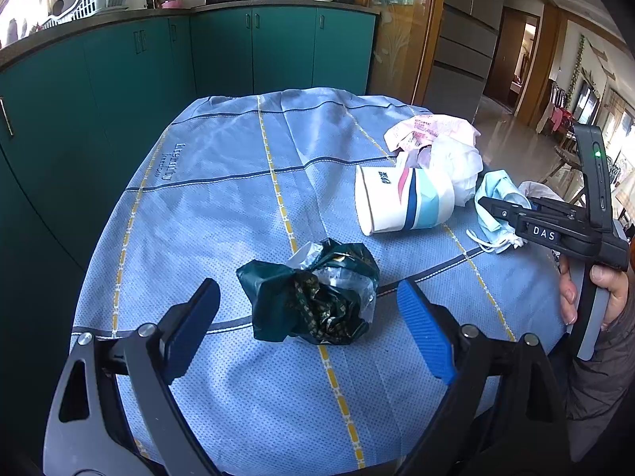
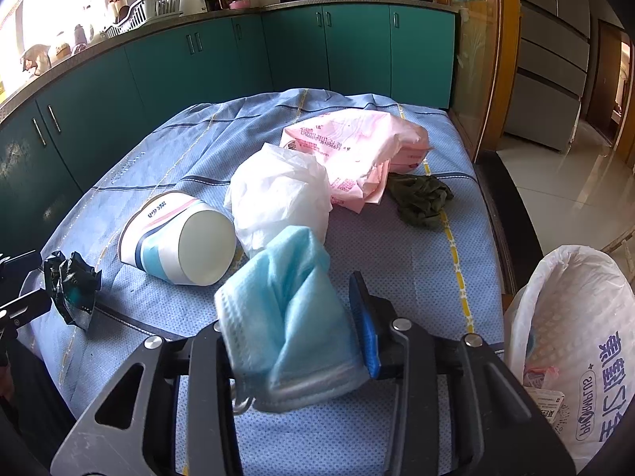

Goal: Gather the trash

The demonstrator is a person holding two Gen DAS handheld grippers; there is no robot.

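A crumpled dark green wrapper (image 1: 313, 305) lies on the blue tablecloth (image 1: 222, 182). My left gripper (image 1: 307, 286) stands wide open around it, one blue pad on each side, neither touching. The right gripper (image 2: 289, 301) is shut on a bunched light blue face mask (image 2: 289, 277), which hides its left finger. In the left wrist view that mask (image 1: 496, 194) sits low over the cloth at the right gripper's tips (image 1: 486, 202). A paper cup (image 2: 178, 234) lies on its side just beyond the mask.
A white plastic bag (image 2: 278, 198), a pink package (image 2: 357, 142) and an olive green wad (image 2: 420, 198) lie further back on the table. A bin lined with a white bag (image 2: 575, 337) stands at the right. Teal cabinets (image 1: 139, 91) run behind and to the left.
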